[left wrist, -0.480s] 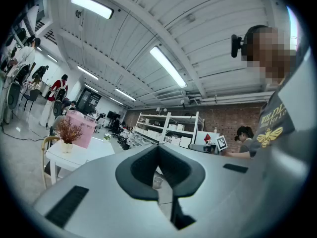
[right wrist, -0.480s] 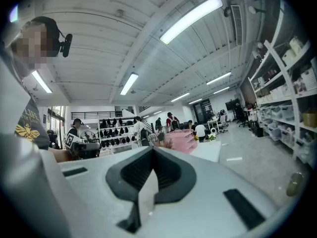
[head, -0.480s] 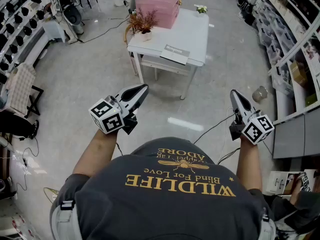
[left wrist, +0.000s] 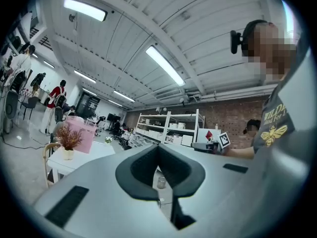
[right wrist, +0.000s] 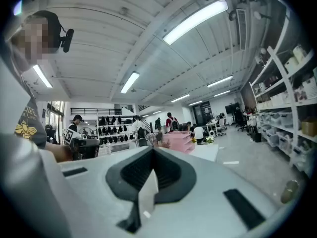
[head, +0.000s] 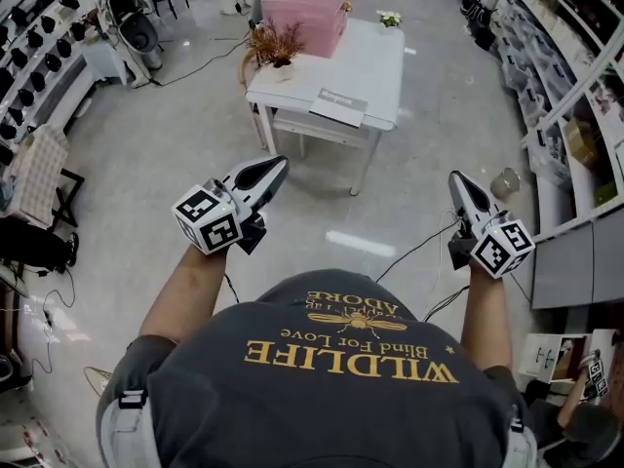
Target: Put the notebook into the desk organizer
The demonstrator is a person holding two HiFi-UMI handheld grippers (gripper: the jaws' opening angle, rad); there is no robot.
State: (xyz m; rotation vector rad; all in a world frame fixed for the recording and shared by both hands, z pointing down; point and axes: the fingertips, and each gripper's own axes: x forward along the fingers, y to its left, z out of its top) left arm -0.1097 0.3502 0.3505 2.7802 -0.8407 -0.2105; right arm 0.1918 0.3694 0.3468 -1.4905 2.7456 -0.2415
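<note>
Two grippers are held out over the grey floor (head: pixel 146 144) in the lower half of the head view, well short of the white table (head: pixel 375 71) at the upper centre. The left gripper (head: pixel 277 167) is seen left of centre, its jaws pressed together at the tips with nothing between them; the same is shown in the left gripper view (left wrist: pixel 158 148). The right gripper (head: pixel 456 179) is seen at the right, and its jaws are likewise closed and empty in the right gripper view (right wrist: pixel 151 149).

The notebook (head: pixel 338 102) is found lying flat at the table's near edge, untouched. The pink organizer (head: pixel 314 13) is placed at the table's far end, at the top of the frame, with a dried plant (head: pixel 278 47) just to its left.

Compared with half a second ago, the left gripper is found slightly higher and further left in the frame. The table is also found a little higher, while the right gripper is hardly displaced.
</note>
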